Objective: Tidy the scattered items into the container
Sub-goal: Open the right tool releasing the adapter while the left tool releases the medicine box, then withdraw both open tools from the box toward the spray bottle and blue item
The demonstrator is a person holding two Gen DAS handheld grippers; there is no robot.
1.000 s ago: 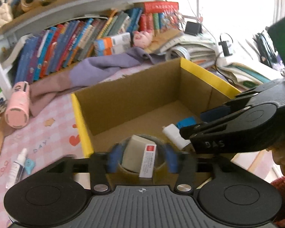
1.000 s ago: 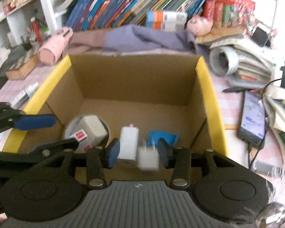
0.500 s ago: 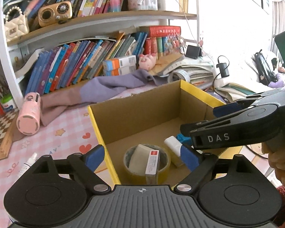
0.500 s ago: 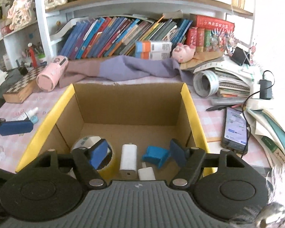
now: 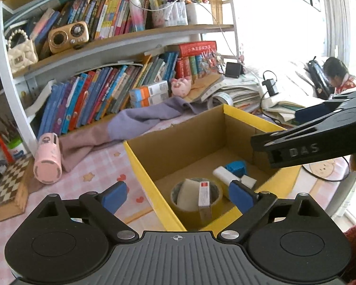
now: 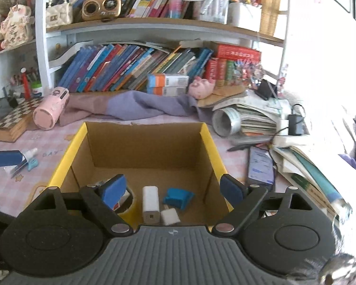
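Observation:
The cardboard box with a yellow rim (image 5: 142, 166) holds a tape roll (image 5: 197, 199) with a white block in it, a white power bank (image 5: 225, 175), a blue piece (image 5: 236, 167) and a small white plug (image 5: 248, 181). My left gripper (image 5: 178, 196) hovers above the box's near corner, its jaws opening with nothing between the pads. In the right wrist view the same box (image 6: 208, 142) holds the power bank (image 6: 150, 200), plug (image 6: 169, 216) and blue piece (image 6: 178, 197). My right gripper (image 6: 172, 189) hangs above them, jaws opening and empty.
A small bottle and a light blue item (image 6: 28, 159) lie on the pink tablecloth left of the box. A phone (image 6: 261, 166) and stacked papers sit to its right. A pink cylinder (image 6: 49, 109), a chessboard box (image 6: 14, 121) and purple cloth (image 6: 140, 105) lie behind it.
Both grippers have spread wide and pulled back and up from the box. The tape roll, earlier between the left pads, and the white plug, earlier between the right pads, now lie inside.

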